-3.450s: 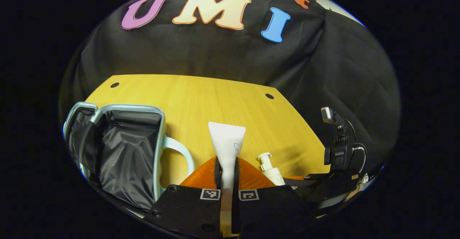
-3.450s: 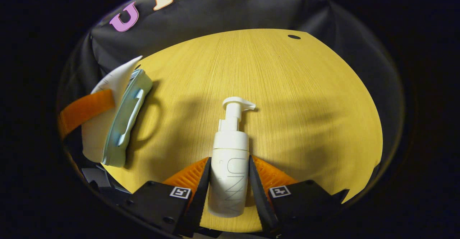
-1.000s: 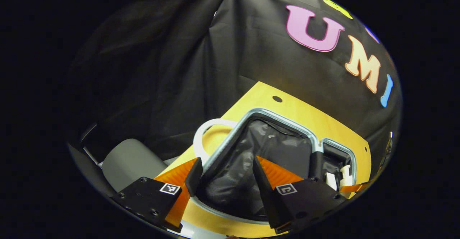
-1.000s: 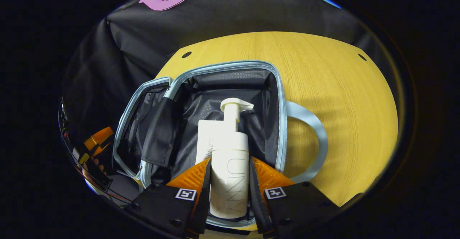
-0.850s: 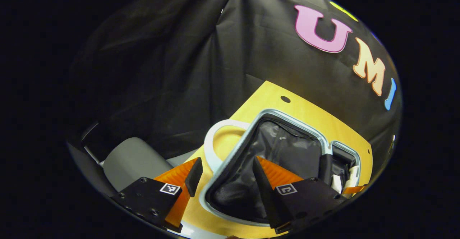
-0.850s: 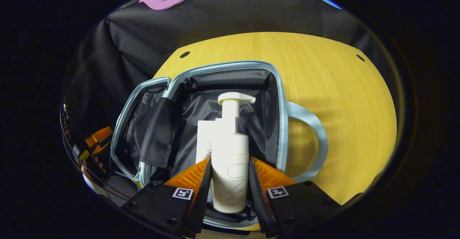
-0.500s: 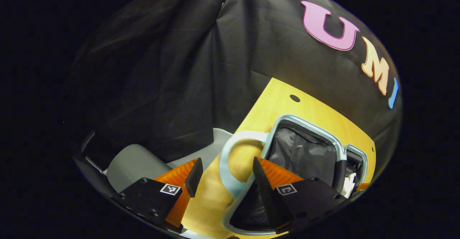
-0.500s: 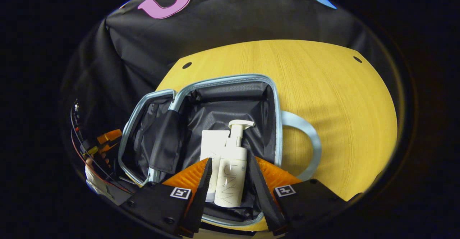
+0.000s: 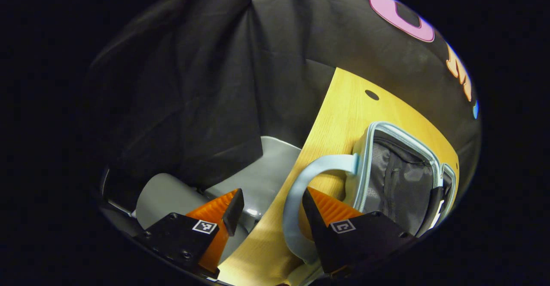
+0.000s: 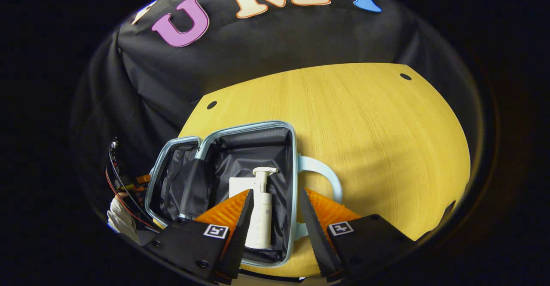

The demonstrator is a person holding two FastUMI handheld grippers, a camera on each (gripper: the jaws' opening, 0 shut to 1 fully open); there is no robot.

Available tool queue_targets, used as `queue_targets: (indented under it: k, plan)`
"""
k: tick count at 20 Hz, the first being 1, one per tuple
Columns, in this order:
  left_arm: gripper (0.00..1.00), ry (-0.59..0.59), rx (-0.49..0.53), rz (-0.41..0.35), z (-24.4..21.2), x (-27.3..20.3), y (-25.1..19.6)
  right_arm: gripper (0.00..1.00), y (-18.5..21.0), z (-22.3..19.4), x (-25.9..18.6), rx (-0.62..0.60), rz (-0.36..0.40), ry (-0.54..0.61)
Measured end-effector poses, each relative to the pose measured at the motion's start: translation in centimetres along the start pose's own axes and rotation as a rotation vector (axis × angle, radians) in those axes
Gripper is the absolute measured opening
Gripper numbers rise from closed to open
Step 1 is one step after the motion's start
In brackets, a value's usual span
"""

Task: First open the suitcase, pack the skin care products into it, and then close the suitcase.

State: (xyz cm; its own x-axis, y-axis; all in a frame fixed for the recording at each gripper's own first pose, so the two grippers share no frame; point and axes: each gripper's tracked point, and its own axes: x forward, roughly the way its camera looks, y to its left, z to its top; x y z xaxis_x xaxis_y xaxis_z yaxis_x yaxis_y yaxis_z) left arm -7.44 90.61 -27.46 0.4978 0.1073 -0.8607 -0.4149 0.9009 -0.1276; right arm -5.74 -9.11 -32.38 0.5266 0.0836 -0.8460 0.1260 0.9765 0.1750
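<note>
The pale blue suitcase (image 10: 293,165) lies open on the yellow table, its dark lining showing. A white pump bottle (image 10: 260,221) lies inside it beside a white tube (image 10: 238,187). My right gripper (image 10: 274,208) hovers open well above them, holding nothing. In the left gripper view the suitcase (image 9: 401,182) sits at the right with its pale blue handle (image 9: 296,191) curving out near the table's edge. My left gripper (image 9: 270,204) is open over that edge, the handle just by its right finger, not gripped.
The yellow table (image 10: 378,139) stretches wide to the right of the suitcase. A grey rounded object (image 9: 161,195) and grey floor (image 9: 266,174) lie beyond the table's edge. A gloved hand with red wires (image 10: 120,217) shows at the far left.
My right gripper let go of the pump bottle in the suitcase and rose away. My left gripper, having dropped the tube earlier, swung from over the suitcase out past its handle to the table's edge.
</note>
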Motion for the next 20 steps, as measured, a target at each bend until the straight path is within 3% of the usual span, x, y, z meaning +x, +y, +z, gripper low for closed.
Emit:
queue_targets:
  k: [2,5,6,9,10,15,20]
  plan:
    - [0.78,0.025,0.008,-0.049,-0.4,0.1,-0.9,0.63,-0.6,0.5,-0.3,0.008,-0.009,-0.013]
    - [0.25,0.087,0.040,-0.058,-1.0,0.3,-1.8,0.63,-1.3,0.9,-0.7,0.007,-0.014,-0.026]
    - [0.12,0.094,0.030,-0.059,-0.7,0.2,-2.1,0.63,-1.5,1.0,-0.8,0.004,-0.013,-0.030]
    - [0.05,0.045,-0.010,-0.103,1.4,-2.5,-3.6,0.63,-2.3,1.8,-1.7,0.000,0.000,-0.055]
    - [0.04,0.022,-0.005,-0.091,2.2,-3.6,-3.6,0.69,-2.6,2.3,-1.9,-0.001,0.006,-0.072]
    - [0.03,-0.118,0.005,-0.091,6.2,-11.0,-6.2,0.70,-4.9,3.5,-3.4,-0.012,0.047,-0.102]
    - [0.03,-0.247,0.027,-0.136,8.6,-18.6,-12.5,0.70,-7.1,5.3,-5.2,-0.004,0.098,-0.148]
